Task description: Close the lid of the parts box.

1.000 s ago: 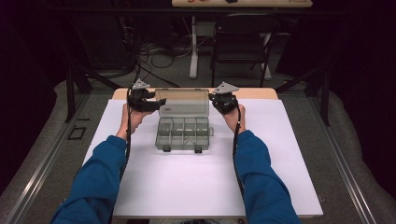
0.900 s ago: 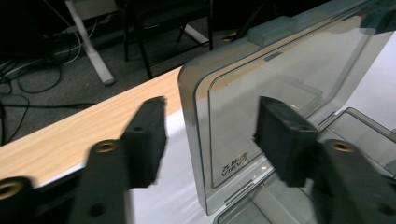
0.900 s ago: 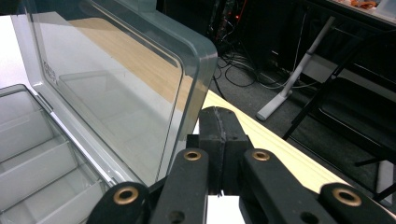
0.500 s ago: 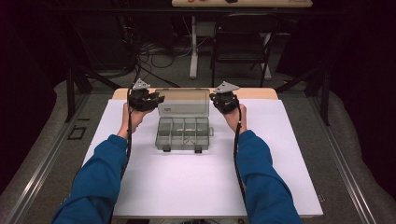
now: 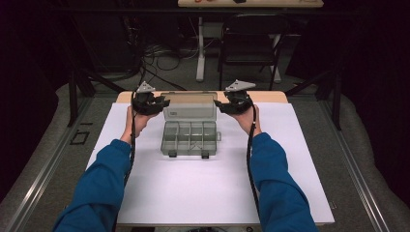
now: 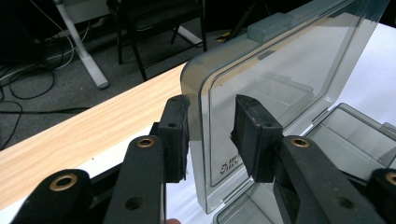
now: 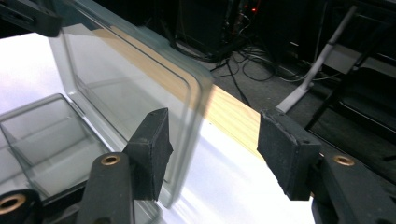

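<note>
Standing up, the clear box lid (image 6: 280,79) looks light, stiff and slippery. Left gripper (image 6: 210,130) and right gripper (image 7: 210,144) sit spread around its side edges; the right jaws have just been opening.

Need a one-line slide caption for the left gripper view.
Left gripper straddles the raised clear lid of an open organizer box.

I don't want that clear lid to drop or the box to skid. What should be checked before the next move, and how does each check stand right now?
1. Lid raised, about upright: ok.
2. Left gripper straddles the lid's side edge: ok; pads do not press it.
3. Right gripper straddles the other edge: ok; its jaws have just been opening, with a clear gap at one pad.
4. Something holds the lid up: cannot tell.
5. Box compartments empty: ok.
6. Box sits flat on the white table sheet: ok.
</note>
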`<move>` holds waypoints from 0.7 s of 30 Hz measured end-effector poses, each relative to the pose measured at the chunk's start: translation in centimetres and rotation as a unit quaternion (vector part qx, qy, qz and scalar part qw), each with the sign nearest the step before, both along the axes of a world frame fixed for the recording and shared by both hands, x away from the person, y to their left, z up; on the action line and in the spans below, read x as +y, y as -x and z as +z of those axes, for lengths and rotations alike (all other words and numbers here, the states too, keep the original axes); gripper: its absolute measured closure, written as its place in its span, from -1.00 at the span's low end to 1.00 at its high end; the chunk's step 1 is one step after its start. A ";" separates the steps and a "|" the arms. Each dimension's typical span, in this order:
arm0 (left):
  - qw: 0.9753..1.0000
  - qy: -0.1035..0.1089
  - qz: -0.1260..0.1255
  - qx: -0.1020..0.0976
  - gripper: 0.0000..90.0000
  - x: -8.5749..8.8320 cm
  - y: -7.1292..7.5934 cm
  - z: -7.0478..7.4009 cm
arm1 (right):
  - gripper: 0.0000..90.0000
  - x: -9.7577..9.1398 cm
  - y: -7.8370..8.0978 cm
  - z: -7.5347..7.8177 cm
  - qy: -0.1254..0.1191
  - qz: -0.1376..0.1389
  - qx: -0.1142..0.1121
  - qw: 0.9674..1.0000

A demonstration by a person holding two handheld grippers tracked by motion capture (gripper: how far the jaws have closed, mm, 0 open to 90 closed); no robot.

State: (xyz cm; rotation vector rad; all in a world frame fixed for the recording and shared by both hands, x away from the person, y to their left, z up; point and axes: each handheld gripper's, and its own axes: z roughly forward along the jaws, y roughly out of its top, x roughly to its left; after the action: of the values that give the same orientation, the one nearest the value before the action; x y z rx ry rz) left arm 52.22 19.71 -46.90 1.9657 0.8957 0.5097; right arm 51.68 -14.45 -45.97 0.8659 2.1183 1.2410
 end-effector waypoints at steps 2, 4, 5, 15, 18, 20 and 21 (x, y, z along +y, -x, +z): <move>1.000 0.000 -0.003 0.001 0.45 0.0 0.1 0.1 | -0.01 0.6 -0.2 0.3 -0.001 0.003 0.003 1.000; 1.000 0.000 -0.006 0.001 0.46 0.1 0.1 0.1 | 0.07 1.1 -0.3 0.5 0.001 0.004 0.004 1.000; 1.000 0.000 -0.007 0.001 0.46 0.1 0.1 0.1 | 0.10 1.3 -0.3 0.6 0.002 0.004 0.004 1.000; 1.000 -0.009 -0.022 -0.002 0.47 0.0 1.0 0.4 | 0.47 1.9 0.4 1.0 0.013 0.024 -0.002 1.000; 1.000 -0.008 -0.026 -0.003 0.48 0.2 1.3 0.2 | 0.50 1.8 0.7 1.0 0.009 0.032 -0.003 0.999; 1.000 -0.008 -0.027 -0.006 0.48 0.3 1.6 0.1 | 0.51 1.8 0.9 0.9 0.009 0.035 -0.005 0.999; 1.000 -0.008 -0.029 -0.007 0.48 0.3 1.7 0.1 | 0.51 1.7 1.0 0.9 0.010 0.038 -0.005 0.999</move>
State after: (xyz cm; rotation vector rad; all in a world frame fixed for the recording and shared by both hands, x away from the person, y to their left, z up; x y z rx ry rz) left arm 50.55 20.00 -46.79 1.9952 0.8257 0.4976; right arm 50.65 -12.72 -45.05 0.7753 2.1703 1.2584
